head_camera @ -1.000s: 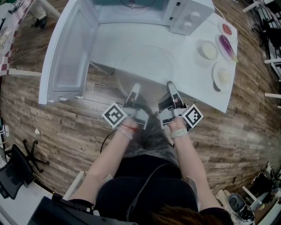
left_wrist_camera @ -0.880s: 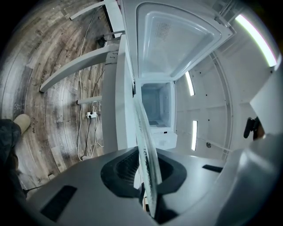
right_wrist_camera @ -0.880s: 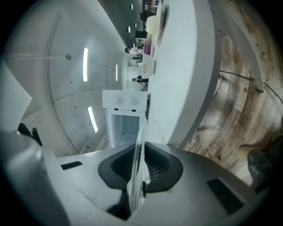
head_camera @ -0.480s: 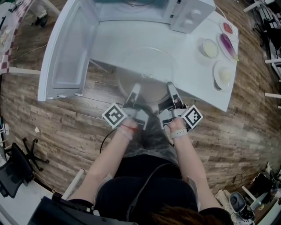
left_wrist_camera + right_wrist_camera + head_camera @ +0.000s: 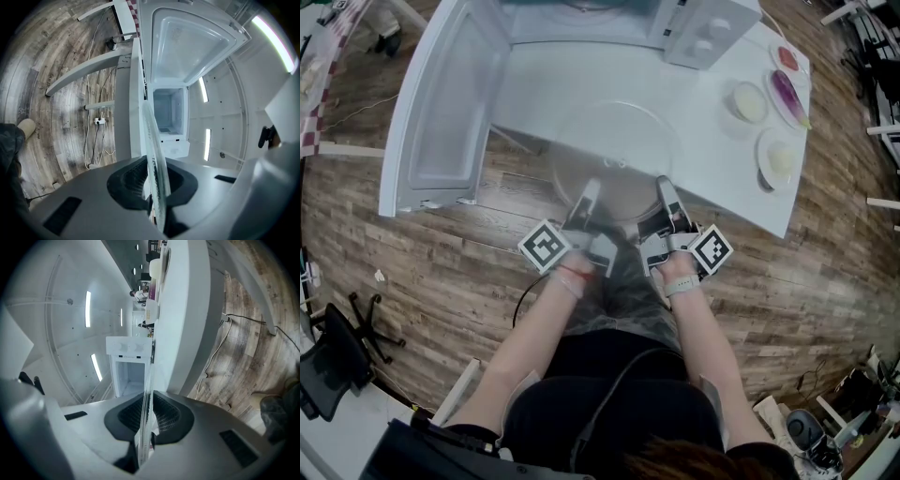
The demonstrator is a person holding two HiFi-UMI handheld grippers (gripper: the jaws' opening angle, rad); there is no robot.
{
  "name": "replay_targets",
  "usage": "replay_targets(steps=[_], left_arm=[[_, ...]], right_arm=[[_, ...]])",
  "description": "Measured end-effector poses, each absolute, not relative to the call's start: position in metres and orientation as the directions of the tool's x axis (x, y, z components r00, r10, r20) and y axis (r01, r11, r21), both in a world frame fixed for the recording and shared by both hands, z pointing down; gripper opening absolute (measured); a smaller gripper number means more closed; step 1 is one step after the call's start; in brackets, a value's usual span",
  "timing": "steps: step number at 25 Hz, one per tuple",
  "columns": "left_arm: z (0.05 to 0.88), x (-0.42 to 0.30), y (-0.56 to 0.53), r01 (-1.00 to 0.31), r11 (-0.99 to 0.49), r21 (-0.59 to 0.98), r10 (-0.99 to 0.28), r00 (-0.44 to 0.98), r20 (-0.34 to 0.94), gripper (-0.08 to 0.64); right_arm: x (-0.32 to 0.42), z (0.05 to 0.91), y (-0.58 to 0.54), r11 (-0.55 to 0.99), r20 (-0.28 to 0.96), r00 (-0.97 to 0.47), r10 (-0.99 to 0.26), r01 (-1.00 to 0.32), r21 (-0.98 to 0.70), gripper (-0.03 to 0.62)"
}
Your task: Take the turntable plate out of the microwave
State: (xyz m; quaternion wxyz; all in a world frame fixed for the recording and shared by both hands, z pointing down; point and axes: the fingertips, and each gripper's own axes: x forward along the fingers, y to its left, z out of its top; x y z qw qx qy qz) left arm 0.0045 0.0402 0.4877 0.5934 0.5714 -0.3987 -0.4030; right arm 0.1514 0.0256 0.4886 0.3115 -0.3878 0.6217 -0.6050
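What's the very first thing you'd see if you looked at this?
A big clear turntable plate, gripped at its near edge by the left gripper and the right gripper, hangs over the front edge of the white table. Behind it the microwave has its door wide open to the left, and small dishes of food sit on the right.

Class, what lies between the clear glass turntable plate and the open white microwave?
Only a bare stretch of the white table, seen in the head view.

Lab-like room: office chair [image 5: 333, 366], floor cables [image 5: 98, 123], microwave [image 5: 694, 33]
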Motion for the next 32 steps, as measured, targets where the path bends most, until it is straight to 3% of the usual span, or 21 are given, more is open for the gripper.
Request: replay_targets(steps=[21,26,32], left_arm=[[0.493,0.004,0.028,0.039,0.038,0.998,-0.941,0.338,0.023,0.029],[0.49,0.004,0.024,0.043,0.031,0.999,-0.942,0.334,0.015,0.029],[0.49,0.005,0.02,0.051,0.038,0.998,-0.945,0.326,0.02,0.029]], right_arm=[[0.149,0.497,0.029,-0.069,0.141,-0.528,-0.837,-0.154,-0.986,0.044],[0.147,0.491,0.03,-0.056,0.127,-0.542,-0.831,-0.147,-0.988,0.103],[0.144,0.488,0.038,-0.052,0.144,-0.561,-0.815,-0.176,-0.983,0.126]])
